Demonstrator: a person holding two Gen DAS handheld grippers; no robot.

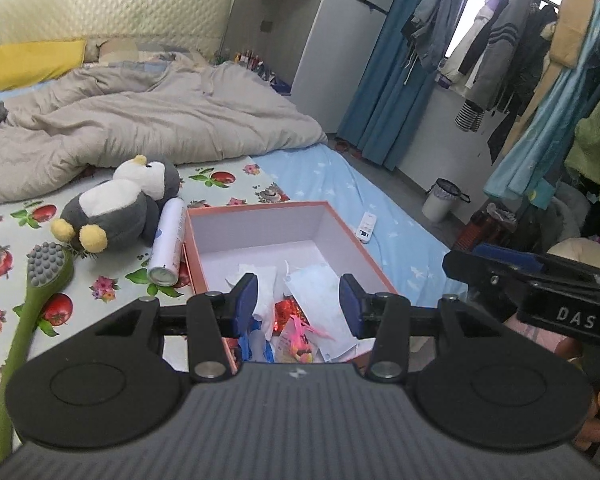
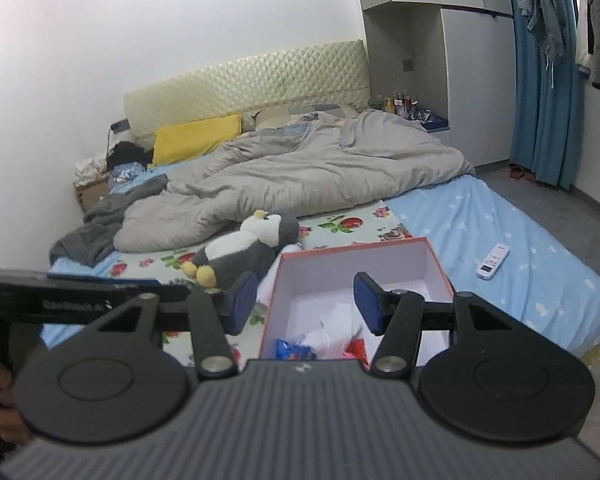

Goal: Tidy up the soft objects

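A grey and white plush penguin [image 1: 118,204] lies on the flowered sheet, left of an open pink box [image 1: 260,226]; it also shows in the right wrist view [image 2: 240,250], beside the box [image 2: 352,264]. The box holds white papers and bright wrappers [image 1: 300,320]. My left gripper [image 1: 298,304] is open and empty above the box's near end. My right gripper [image 2: 306,304] is open and empty, over the box's near left side. The right gripper's body shows at the right of the left wrist view [image 1: 540,280].
A white spray can [image 1: 167,246] lies between penguin and box. A green massage brush [image 1: 40,292] lies left. A grey duvet [image 1: 140,120] and a yellow pillow [image 1: 32,64] are behind. A white remote [image 2: 492,266] lies on the blue sheet. Clothes rack and bin [image 1: 440,200] stand right.
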